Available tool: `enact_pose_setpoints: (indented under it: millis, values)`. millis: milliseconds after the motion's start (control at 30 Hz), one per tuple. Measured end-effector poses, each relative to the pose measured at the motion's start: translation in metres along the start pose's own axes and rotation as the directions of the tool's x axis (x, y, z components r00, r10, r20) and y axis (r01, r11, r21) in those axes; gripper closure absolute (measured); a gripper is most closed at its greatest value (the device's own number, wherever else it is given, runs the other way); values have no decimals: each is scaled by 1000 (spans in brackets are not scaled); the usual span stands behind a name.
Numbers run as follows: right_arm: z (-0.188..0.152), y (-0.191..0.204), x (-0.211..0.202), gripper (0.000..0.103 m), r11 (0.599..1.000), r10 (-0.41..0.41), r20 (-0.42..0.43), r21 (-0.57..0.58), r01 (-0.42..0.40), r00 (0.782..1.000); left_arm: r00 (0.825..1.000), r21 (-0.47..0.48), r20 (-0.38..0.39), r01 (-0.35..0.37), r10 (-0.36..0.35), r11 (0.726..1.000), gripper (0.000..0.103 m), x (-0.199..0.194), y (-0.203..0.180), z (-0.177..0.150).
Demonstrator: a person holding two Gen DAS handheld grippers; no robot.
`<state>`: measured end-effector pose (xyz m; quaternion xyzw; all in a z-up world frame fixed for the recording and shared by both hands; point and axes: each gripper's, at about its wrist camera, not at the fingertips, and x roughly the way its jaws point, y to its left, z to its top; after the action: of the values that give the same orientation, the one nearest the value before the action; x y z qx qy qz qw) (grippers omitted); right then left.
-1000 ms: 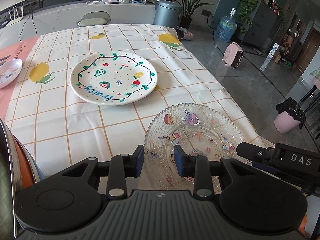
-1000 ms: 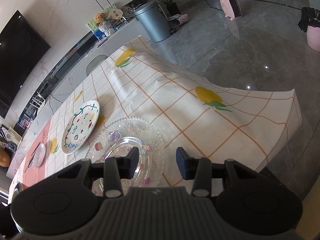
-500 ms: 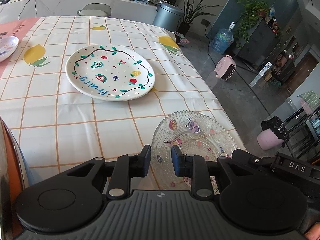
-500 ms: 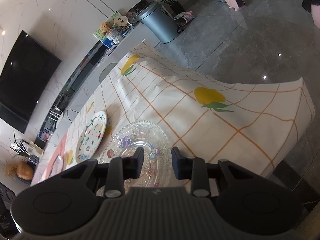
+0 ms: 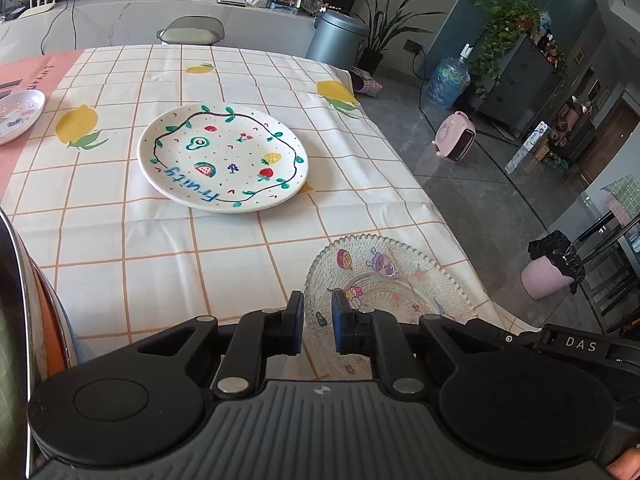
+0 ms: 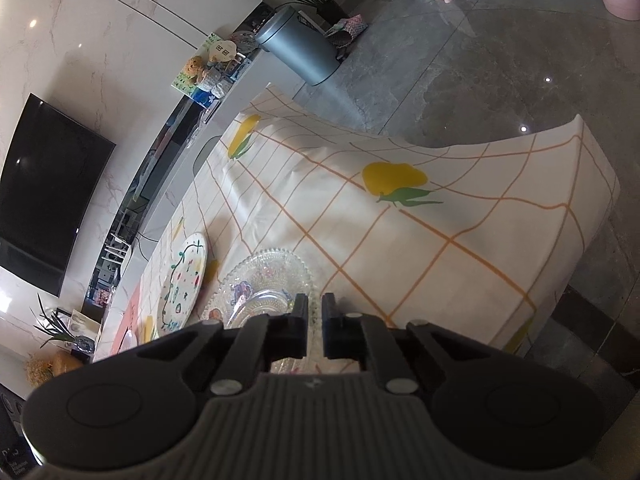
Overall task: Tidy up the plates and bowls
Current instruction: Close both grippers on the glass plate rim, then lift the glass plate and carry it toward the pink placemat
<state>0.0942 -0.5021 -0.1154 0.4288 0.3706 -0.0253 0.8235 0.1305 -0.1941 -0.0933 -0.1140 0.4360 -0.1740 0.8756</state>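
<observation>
Both grippers pinch the glass plate (image 5: 394,280) at lower right: left gripper (image 5: 317,322) closing on its rim, right gripper (image 6: 314,322) apparently clamped. Fruit plate (image 5: 223,157) and small bowl (image 5: 18,114) lie unstacked.

Glass, glazed ceramic and cloth on the table

The beaded clear glass plate (image 5: 394,276) at the near right corner glints; the painted white plate (image 5: 223,158) mid-table is glossy and smooth; the checked tablecloth (image 5: 160,248) is matt, creased cloth; the gripper bodies look like matt black plastic.
</observation>
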Motion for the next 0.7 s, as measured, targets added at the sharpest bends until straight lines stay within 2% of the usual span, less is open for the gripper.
enact_pose_setpoints:
  millis: [167,367,533,700]
  values:
    - [3,0,-9,99,999,22,4,37,-22,1000,1000,-38,2,25,-24,999,88,-10,0,4]
    - [3,11,-20,99,998,49,13,32,-50,999,999,-55,45,30,-27,998,88,-31,-1,10]
    - [4,33,-33,99,996,91,29,9,-91,995,996,-73,84,18,-12,997,88,-60,1,20]
    - [-1,68,-43,99,989,147,27,-24,-147,989,991,-110,134,4,11,994,88,-94,18,29]
